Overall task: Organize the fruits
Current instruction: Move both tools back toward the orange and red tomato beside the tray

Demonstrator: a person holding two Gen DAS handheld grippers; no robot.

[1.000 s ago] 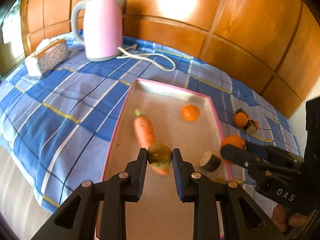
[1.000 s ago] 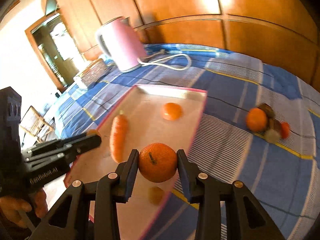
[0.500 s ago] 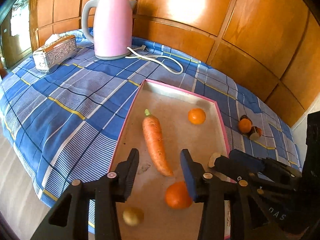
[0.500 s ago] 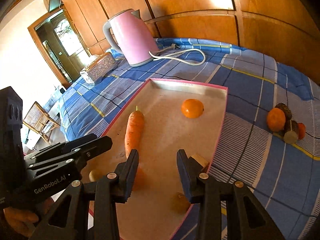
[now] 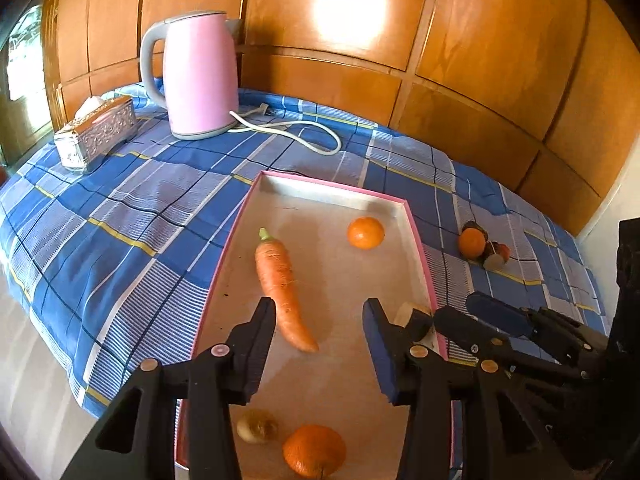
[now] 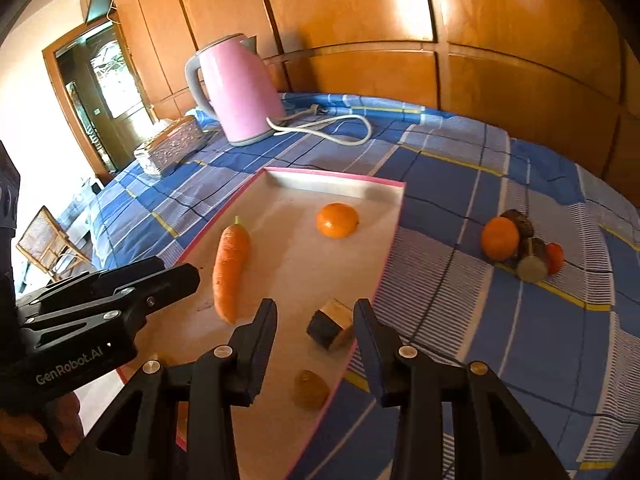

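Note:
A pink-rimmed tray (image 5: 416, 236) on the blue checked cloth holds a carrot (image 5: 280, 284), an orange (image 5: 365, 233) at its far end, and a second orange (image 5: 314, 456) beside a brown kiwi (image 5: 256, 426) at its near end. A dark-skinned cut piece (image 6: 332, 322) lies by the tray's right rim. My left gripper (image 5: 320, 320) hangs open above the tray with nothing between its pads. My right gripper (image 6: 316, 316) is open too; the cut piece shows beyond its tips, ungripped. On the cloth to the right lies a cluster with an orange (image 6: 500, 238).
A pink kettle (image 5: 198, 76) with a white cord (image 5: 304, 128) stands at the back. A silver tissue box (image 5: 98, 132) sits at the back left. Wood panelling closes the far side. The cloth's edge drops off at the left. A hand (image 6: 60, 424) holds the left gripper.
My left gripper opened and let go of the kiwi; my right gripper opened and let go of the orange. Both now lie at the tray's near end, and both grippers drew back.

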